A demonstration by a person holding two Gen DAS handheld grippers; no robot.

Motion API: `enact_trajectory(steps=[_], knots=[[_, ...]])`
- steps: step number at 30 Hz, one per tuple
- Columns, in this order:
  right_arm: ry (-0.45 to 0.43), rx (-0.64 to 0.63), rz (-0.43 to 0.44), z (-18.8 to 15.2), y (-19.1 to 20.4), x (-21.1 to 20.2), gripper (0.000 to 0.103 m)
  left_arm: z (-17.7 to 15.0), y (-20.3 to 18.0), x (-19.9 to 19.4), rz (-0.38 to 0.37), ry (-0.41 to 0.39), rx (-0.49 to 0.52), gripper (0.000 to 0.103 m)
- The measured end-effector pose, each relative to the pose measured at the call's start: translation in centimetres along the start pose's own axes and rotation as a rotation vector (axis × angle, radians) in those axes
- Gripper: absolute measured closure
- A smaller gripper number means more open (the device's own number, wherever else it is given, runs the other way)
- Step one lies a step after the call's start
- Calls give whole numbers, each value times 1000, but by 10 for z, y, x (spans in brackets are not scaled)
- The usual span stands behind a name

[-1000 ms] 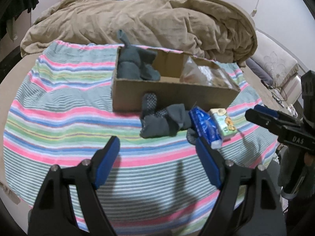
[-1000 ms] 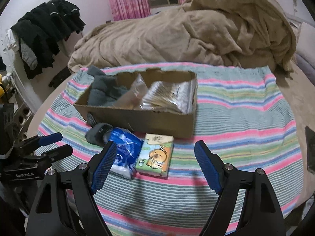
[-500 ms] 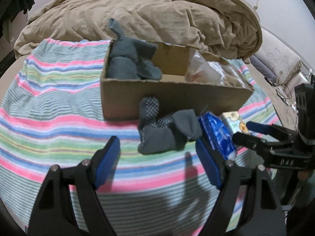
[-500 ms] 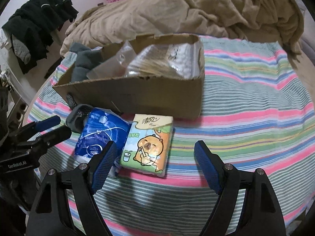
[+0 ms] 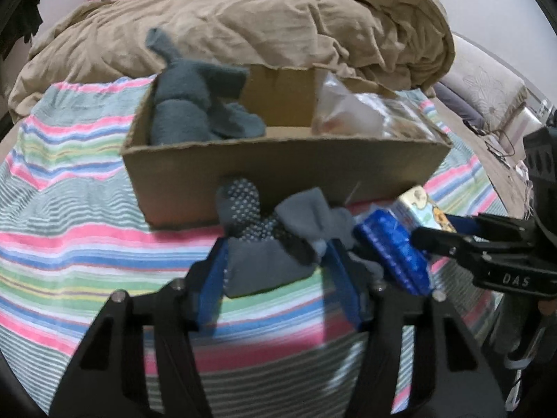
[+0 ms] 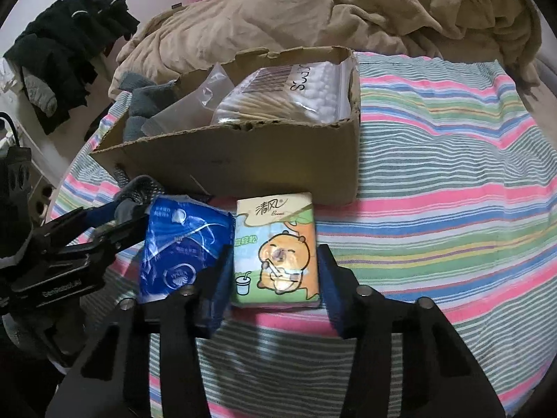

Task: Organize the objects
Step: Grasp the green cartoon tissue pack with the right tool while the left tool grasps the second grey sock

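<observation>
A cardboard box (image 5: 278, 174) (image 6: 243, 160) stands on the striped bedsheet. It holds grey socks (image 5: 195, 104) and a bag of cotton swabs (image 6: 289, 90). In front of it lie a grey dotted sock (image 5: 268, 244), a blue tissue pack (image 5: 393, 247) (image 6: 181, 247) and a cartoon tissue pack (image 6: 276, 254) (image 5: 417, 205). My left gripper (image 5: 276, 275) is shut on the grey dotted sock. My right gripper (image 6: 275, 278) is shut on the cartoon tissue pack.
A tan duvet (image 5: 278, 28) is heaped behind the box. Dark clothes (image 6: 69, 52) hang at the left in the right wrist view. The striped sheet (image 6: 452, 209) spreads to the right of the box.
Both grippers moved forward and down to the items in front of the box. Both pairs of jaws went from wide open to closed, the left on the sock, the right on the tissue pack.
</observation>
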State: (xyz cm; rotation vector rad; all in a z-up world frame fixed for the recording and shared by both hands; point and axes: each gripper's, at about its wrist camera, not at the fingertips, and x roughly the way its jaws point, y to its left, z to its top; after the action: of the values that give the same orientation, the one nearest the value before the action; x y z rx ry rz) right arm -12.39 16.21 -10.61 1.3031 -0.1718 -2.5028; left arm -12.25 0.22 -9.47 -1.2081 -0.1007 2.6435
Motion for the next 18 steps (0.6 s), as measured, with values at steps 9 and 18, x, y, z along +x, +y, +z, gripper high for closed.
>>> enact_trajectory(steps=[9,18], knots=[[-18,0,6,-2,3,-18,54,-3,0,-19,3,-26,-5,73],[-59,1,2,2,5,-37,54,-8,-12,-43,-8,-61,31,86]])
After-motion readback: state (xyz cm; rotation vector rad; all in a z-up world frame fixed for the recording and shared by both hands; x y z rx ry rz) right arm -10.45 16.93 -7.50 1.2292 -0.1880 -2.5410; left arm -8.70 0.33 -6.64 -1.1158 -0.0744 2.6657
